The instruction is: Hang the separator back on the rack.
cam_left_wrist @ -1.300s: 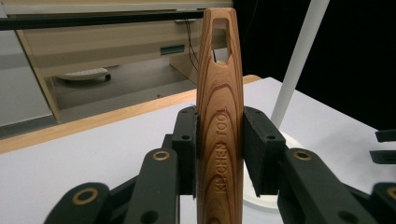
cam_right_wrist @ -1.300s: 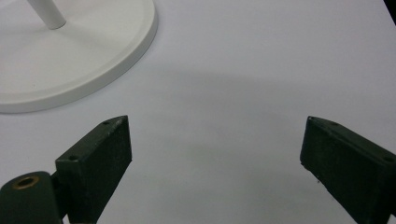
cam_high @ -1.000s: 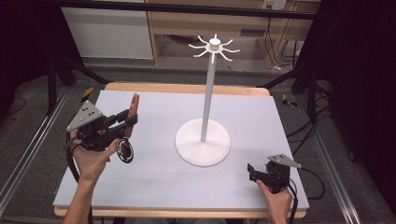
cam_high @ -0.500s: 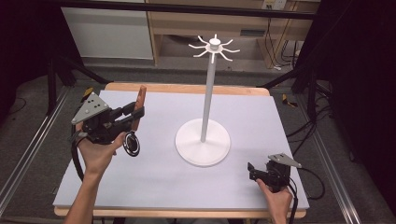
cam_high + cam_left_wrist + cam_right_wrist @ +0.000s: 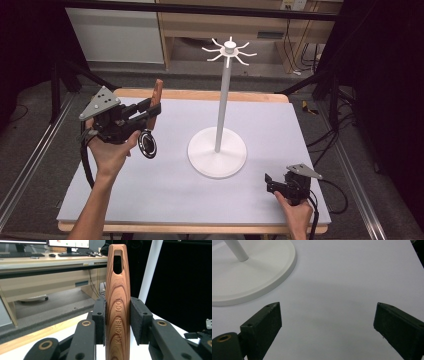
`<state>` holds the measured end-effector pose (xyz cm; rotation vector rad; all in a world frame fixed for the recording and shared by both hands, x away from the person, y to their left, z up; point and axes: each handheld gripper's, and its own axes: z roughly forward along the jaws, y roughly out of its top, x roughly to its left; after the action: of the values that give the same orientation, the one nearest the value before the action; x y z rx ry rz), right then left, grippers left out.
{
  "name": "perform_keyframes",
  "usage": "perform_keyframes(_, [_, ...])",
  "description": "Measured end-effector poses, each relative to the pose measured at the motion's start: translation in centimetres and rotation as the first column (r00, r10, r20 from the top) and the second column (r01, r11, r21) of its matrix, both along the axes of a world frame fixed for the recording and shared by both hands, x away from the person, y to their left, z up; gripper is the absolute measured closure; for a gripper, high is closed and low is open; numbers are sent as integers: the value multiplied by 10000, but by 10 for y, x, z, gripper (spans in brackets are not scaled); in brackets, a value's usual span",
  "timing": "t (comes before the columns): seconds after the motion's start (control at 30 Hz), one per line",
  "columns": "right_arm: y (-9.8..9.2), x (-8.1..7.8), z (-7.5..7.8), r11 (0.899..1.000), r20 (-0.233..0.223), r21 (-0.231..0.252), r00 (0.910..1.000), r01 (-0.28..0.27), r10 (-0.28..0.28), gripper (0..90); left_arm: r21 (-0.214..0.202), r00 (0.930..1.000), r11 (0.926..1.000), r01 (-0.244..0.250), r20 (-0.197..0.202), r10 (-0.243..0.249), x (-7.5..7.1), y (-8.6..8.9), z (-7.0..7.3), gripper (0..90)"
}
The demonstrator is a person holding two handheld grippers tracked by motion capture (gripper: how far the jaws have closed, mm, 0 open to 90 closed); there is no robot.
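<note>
Utensil: wooden-handled kitchen tool (image 5: 117, 302) is riding in the left gripper (image 5: 150, 111), handle pointing up; in the left gripper view the hanging slot near the handle's top is showing clearly, with the words KITCHEN TOOL running down the grain.
Working end: round black head (image 5: 147, 144) is hanging below the gripper in the left-middle of the high view, just above the white table (image 5: 165, 200), apparently not touching it.
Left jaws: both black pads are pressing on the handle's two sides, clamped firmly on the wood.
Left hand: person's hand (image 5: 112, 150) is holding the gripper body at the left of the high view, well apart from the stand.
Stand: white hanging rack (image 5: 227, 100) is standing at frame centre, its round base (image 5: 249, 272) flat on the table, its hooks (image 5: 229, 50) fanning out at the top of the pole, all bare.
Right gripper (image 5: 272, 184): sitting low at the lower right of the high view; in the right gripper view its jaws are standing wide apart with nothing but tabletop between them.
Step in hand: looks like the carry, tool lifted and heading for the rack.
Next move: judging from here, the slot needs raising to hook height, then lining up square with one prong and sliding on before the pads let go.
Watch for: the heavy head swinging the handle off line.
</note>
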<state>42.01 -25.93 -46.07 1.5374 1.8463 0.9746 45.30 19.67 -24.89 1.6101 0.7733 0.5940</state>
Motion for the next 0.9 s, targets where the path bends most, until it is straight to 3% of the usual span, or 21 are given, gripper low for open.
perform_keyframes(0.53, [-2,-1,2,10000,106,72,9999,44,-45,83,73,9976,9991,420,549,-423,-2,-26,31,670])
perform_keyframes(0.9, [-2,-1,1,10000,103,80,9999,58,-58,83,-159,9949,9973,724,717,-711,-2,-40,42,670])
